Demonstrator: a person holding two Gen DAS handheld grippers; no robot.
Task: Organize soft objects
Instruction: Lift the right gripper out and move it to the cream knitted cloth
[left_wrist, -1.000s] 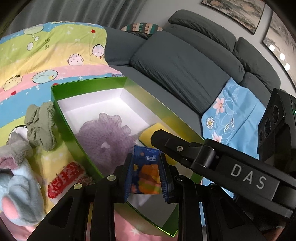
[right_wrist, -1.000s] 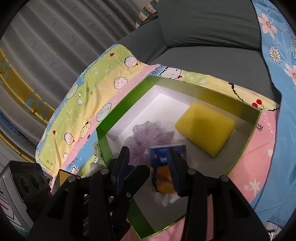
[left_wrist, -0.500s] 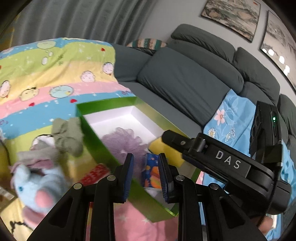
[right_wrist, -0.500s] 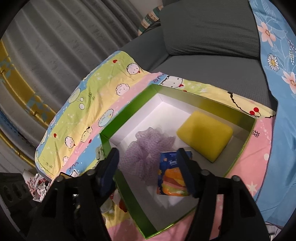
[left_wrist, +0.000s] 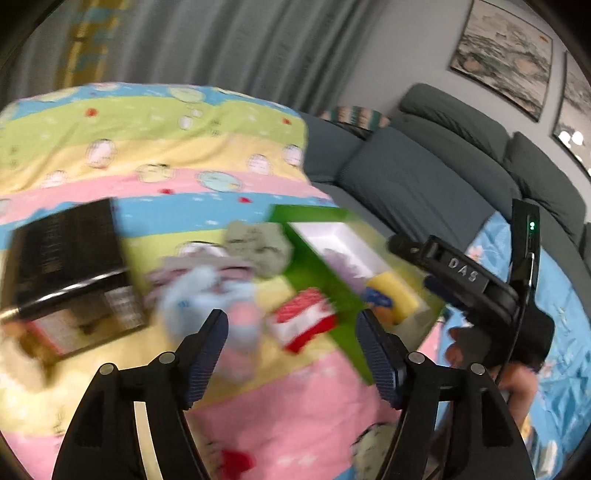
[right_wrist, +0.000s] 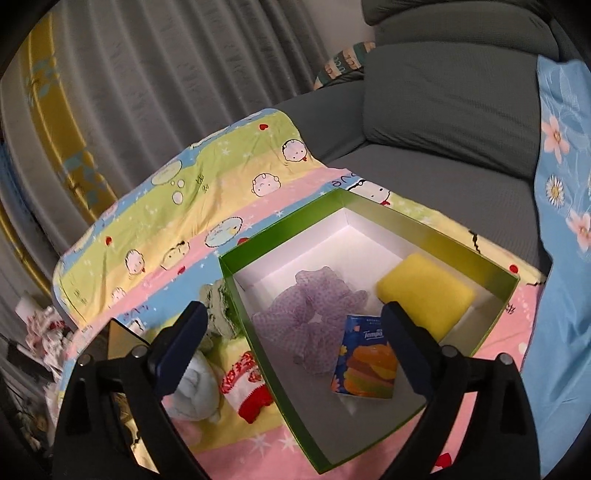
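A green box (right_wrist: 443, 240) with a white inside lies on the cartoon blanket. It holds a purple mesh puff (right_wrist: 314, 317), a yellow sponge (right_wrist: 424, 291) and a blue tissue pack (right_wrist: 365, 362). My right gripper (right_wrist: 293, 317) hovers over the box, jaws opening wide, with nothing gripped. The left wrist view is blurred. My left gripper (left_wrist: 291, 321) is left of the box (left_wrist: 317, 273), jaws opening and empty. Ahead of it lie a pale blue plush (left_wrist: 210, 295), a red-and-white sock (left_wrist: 306, 321) and a grey-green cloth (left_wrist: 258, 243).
A black box (left_wrist: 70, 251) lies at the blanket's left end. The grey sofa (right_wrist: 443, 110) runs behind, with a blue floral cloth (right_wrist: 561, 221) at the right. The right gripper's black housing (left_wrist: 469, 277), with a hand below it, stands past the green box.
The tissue pack, between the left jaws a second ago, now lies in the box. The left gripper has swung away to the left and opened. The right jaws have spread wide.
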